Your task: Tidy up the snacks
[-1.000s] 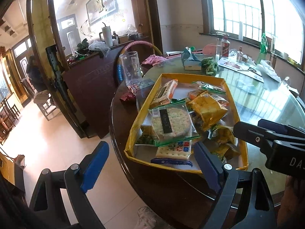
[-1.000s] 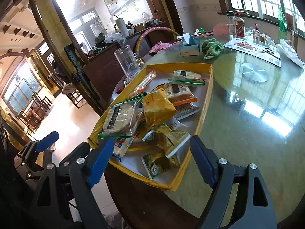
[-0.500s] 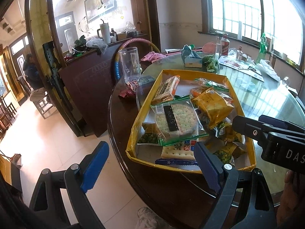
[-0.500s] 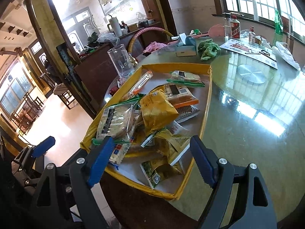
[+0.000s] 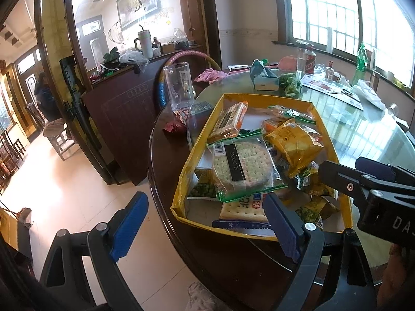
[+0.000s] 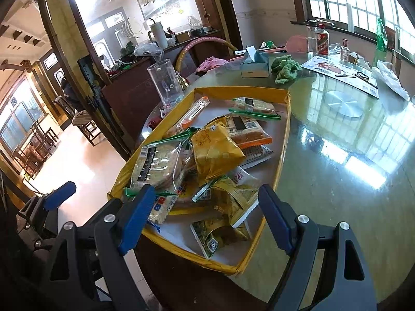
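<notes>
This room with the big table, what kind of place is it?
Probably a home dining room, perhaps a small eatery: a large round glass-topped table with a turntable hub, liquor bottles near the windows, and wooden chairs beyond the doorway.

Snack packets [image 6: 215, 153] are crowding the yellow tray [image 6: 281, 160]; a clear glass pitcher [image 6: 166, 83] is flanking its left, while bare glass counter [image 6: 337, 176] is lying open rightward.
</notes>
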{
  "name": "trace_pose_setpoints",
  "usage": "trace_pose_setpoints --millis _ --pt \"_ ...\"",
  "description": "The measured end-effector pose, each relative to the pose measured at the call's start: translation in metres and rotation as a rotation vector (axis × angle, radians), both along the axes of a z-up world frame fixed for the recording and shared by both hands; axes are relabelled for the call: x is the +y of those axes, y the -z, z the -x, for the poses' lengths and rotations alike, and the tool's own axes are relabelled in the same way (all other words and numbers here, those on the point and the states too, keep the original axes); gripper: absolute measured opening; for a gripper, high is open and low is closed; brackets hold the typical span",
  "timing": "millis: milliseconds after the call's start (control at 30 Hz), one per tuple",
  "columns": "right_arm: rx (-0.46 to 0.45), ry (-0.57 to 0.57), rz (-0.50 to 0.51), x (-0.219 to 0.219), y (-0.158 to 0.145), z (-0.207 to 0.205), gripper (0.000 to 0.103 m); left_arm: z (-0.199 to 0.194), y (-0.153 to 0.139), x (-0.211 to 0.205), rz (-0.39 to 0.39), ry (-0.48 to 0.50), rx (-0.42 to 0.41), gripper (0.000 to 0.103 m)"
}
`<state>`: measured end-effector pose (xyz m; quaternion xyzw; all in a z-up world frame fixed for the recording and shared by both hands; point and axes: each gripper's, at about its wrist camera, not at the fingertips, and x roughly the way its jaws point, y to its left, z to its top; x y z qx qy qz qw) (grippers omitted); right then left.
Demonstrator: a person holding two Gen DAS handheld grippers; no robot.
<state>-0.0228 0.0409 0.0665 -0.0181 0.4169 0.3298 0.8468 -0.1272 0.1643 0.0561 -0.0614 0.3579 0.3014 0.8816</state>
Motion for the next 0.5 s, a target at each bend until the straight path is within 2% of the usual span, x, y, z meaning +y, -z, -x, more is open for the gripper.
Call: trace_pose_setpoints --millis 167,333,500 --pt "0.002 0.001 -0.001 0.0 0.0 -0.001 0.082 -0.003 0.006 0.005 0.027 -0.007 -0.014 0.091" --pt "0.008 -0.001 -0.004 -0.001 0.002 -0.003 0.082 -0.007 0.014 0.006 0.037 -0.024 0.017 0.091" --pt "0.016 0.0 -0.012 -0.002 0.005 -0.005 0.082 -0.008 0.009 -0.002 0.023 0.021 -0.002 0.091"
